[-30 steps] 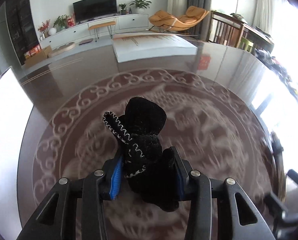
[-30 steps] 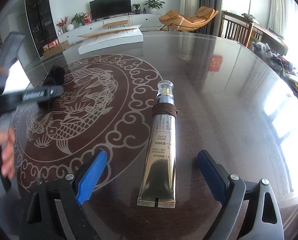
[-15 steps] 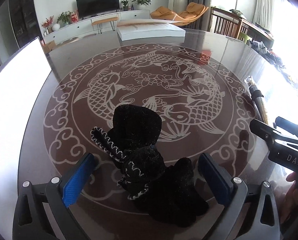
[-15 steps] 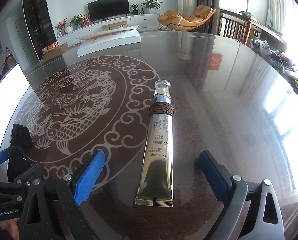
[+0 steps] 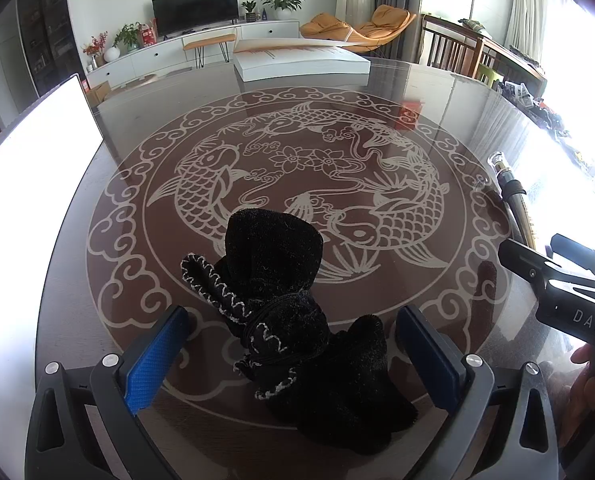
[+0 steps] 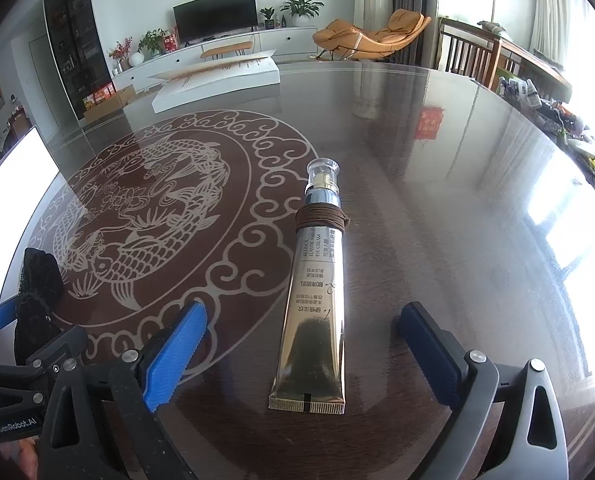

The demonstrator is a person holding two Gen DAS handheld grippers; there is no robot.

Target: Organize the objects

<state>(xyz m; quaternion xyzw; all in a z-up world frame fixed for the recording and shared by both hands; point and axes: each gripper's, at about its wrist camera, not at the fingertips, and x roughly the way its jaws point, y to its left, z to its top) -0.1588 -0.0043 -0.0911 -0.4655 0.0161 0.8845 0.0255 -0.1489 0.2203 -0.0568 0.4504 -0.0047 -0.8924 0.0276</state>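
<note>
While both claws stand wide and grip nothing, the coming move turns, as I judge it, on how the gold cream tube (image 6: pixel 315 304) lies to the right claw (image 6: pixel 303 350); the tube rests flat on the glass tabletop (image 6: pixel 457 200) between the two blue pads, with free space on each side, its crimped end nearest the camera and its clear cap (image 6: pixel 323 168) pointing away; so its long axis runs almost along the line of the fingers, a little tilted toward the right at the far end; the pads would therefore close across its narrow width, which seems the good way to take it. A brown cord (image 6: pixel 322 220) is wound around the neck below the cap. The left claw (image 5: pixel 293 354) has just been opening; the black plush toy (image 5: pixel 293 320) with white stitching now lies on the tabletop between its pads, which do not press it, and I think it is set down there. The right hand is clearly the nearer one to the tube. The right wrist view shows the whole tube and its printed side, while the toy is only a dark shape at its left edge; the left wrist view shows the toy fully, but of the tube only the cap end at the far right, behind the body of the other tool.
</note>
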